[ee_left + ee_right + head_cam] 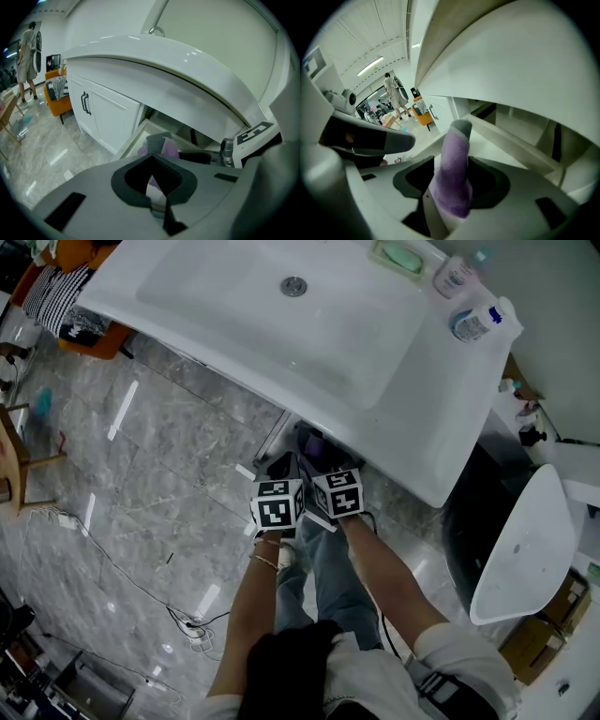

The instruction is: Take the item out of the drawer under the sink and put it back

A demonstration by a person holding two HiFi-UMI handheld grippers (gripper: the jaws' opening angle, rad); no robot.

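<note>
A purple sock (454,159) with a grey toe stands up between the jaws of my right gripper (451,197). The jaws are parted and do not pinch it. It points at the open white drawer (506,140) under the sink (281,324). In the head view both grippers reach under the sink's front edge, the left gripper (281,470) beside the right gripper (323,457), with the sock (314,442) ahead of them. The left gripper view shows the sock (159,143) over the drawer (133,138), and the left gripper (157,192) shut, apparently with nothing in it.
White cabinet doors with a black handle (86,103) stand left of the drawer. On the sink top are a soap dish (401,256) and bottles (473,322). A white fixture (525,549) stands at the right, cables (187,620) lie on the floor, and a person (28,61) stands by an orange chair (56,91).
</note>
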